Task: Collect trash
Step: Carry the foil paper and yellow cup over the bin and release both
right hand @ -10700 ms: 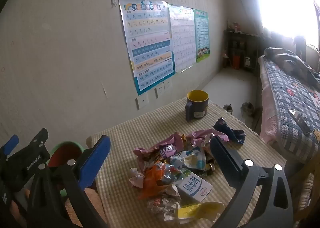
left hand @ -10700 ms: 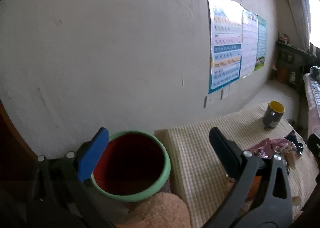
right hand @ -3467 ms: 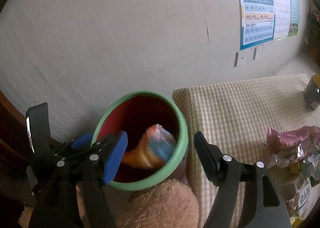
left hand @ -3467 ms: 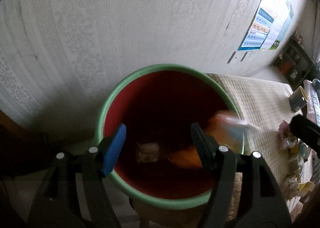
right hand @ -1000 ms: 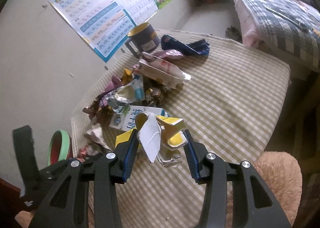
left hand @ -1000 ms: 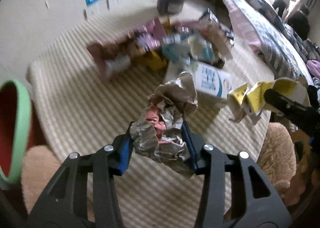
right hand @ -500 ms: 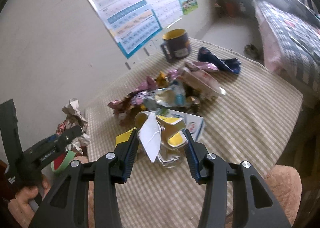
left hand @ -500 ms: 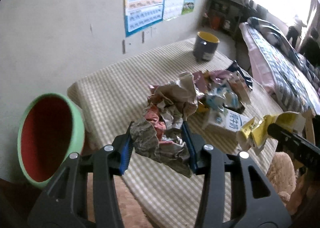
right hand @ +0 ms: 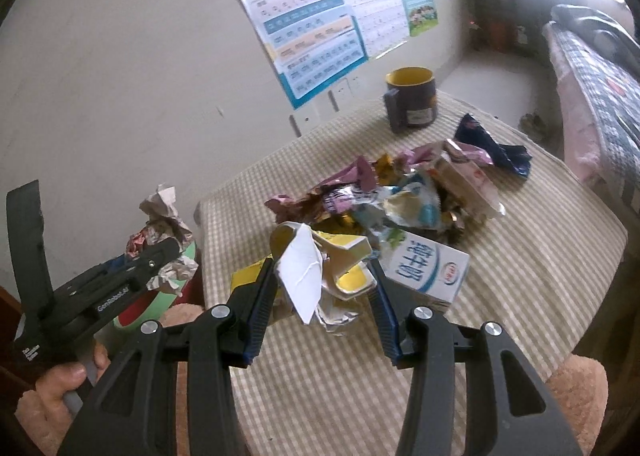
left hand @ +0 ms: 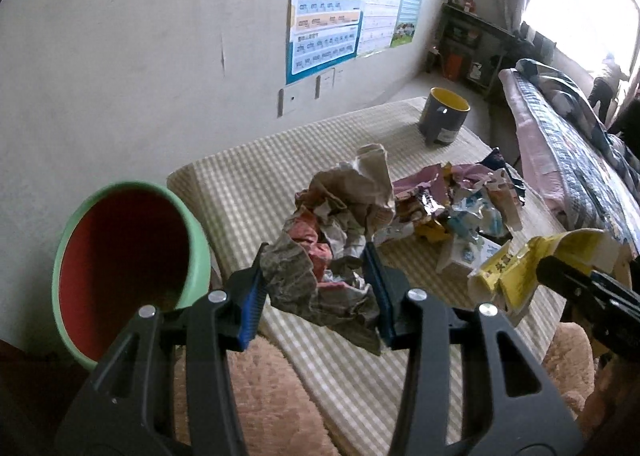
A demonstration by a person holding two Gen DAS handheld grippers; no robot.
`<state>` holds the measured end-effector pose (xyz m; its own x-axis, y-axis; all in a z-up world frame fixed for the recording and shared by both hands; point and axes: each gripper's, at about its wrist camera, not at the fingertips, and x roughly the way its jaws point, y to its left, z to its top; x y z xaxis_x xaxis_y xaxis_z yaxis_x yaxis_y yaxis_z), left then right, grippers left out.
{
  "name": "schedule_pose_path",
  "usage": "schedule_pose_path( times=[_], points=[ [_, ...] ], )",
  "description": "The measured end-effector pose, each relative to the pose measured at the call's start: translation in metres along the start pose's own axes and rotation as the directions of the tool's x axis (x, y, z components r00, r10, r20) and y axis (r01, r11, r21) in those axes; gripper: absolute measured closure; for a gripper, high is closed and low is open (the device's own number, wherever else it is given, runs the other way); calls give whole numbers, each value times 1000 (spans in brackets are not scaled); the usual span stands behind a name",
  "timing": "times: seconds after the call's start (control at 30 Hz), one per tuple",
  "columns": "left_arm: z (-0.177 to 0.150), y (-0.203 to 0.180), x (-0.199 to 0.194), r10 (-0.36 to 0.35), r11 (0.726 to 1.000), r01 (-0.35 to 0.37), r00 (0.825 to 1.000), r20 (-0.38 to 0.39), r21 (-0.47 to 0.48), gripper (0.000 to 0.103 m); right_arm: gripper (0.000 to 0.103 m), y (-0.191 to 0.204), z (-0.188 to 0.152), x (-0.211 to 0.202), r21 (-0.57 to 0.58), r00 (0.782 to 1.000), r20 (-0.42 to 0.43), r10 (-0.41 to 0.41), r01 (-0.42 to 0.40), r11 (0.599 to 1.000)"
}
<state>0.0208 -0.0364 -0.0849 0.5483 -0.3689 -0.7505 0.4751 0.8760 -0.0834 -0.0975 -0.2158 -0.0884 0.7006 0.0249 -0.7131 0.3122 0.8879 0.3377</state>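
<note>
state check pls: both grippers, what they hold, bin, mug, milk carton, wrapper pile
left gripper: shut on crumpled paper wad
crumpled paper wad: held off the table
right gripper: shut on yellow carton
yellow carton: crushed, torn open, held
bin: open, tilted in view, beside table
mug: upright on table
milk carton: lying flat on table
wrapper pile: loose on table

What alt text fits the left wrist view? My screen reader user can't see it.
The left gripper clamps a crumpled paper wad above a checked table, near a green bin at the left. Wrappers and a mug lie beyond.
</note>
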Motion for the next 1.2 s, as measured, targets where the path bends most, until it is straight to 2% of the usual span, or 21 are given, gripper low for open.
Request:
schedule_pose_path(
  times=[0.63, 0.83, 1.2],
  points=[
    [1, 33, -10, 48, 998, -46, 998, 36, -50, 59, 58, 39, 8, 8, -71, 999, -12, 30, -31, 997],
    [2, 47, -17, 76, 995, -72, 996, 53, -68, 59, 58, 55, 17, 7, -107, 999, 8, 32, -31, 994],
    [3, 74, -26, 130, 986, -122, 989, 68, -112, 59, 58, 84, 24, 16, -156, 998, -6, 61, -61, 986]
  ],
)
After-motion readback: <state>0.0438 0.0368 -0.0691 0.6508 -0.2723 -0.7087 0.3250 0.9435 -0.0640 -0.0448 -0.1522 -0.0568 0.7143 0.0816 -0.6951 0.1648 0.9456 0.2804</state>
